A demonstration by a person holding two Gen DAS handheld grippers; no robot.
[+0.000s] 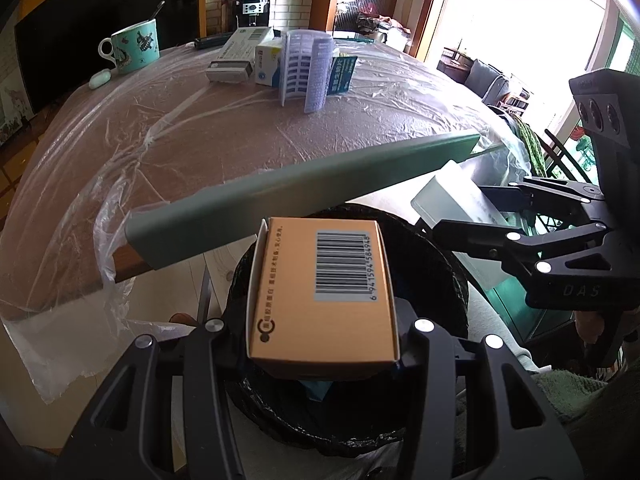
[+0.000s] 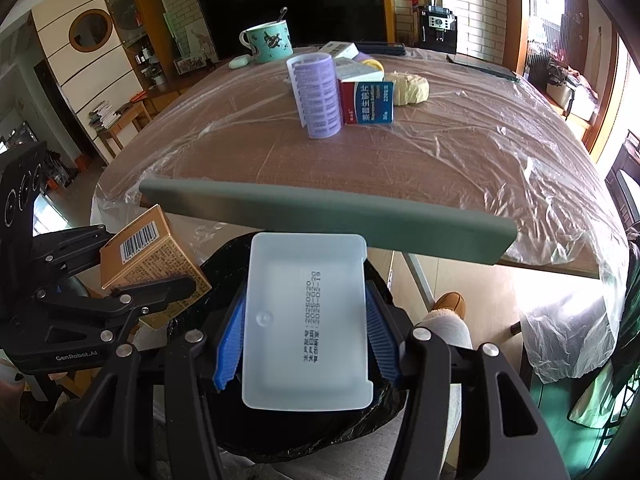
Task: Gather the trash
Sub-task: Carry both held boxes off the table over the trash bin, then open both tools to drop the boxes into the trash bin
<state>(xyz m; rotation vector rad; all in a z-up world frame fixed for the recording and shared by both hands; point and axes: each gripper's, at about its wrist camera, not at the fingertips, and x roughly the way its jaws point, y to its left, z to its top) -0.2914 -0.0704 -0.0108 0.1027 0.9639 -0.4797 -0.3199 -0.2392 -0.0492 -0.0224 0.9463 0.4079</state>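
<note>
My left gripper (image 1: 324,344) is shut on an orange carton with a barcode (image 1: 324,292) and holds it over a bin lined with a black bag (image 1: 436,256). My right gripper (image 2: 306,332) is shut on a translucent white plastic tray (image 2: 306,320) over the same bin (image 2: 224,264). The left gripper with the orange carton (image 2: 148,256) shows at the left of the right wrist view. The right gripper (image 1: 456,210) with the tray (image 1: 452,196) shows at the right of the left wrist view.
A grey-green bar (image 2: 320,216) edges the plastic-covered table (image 2: 440,160). On the table stand a purple roll (image 2: 318,94), a red-blue box (image 2: 370,102), a crumpled yellowish wad (image 2: 410,88), a teal mug (image 2: 270,42) and more boxes (image 1: 240,56).
</note>
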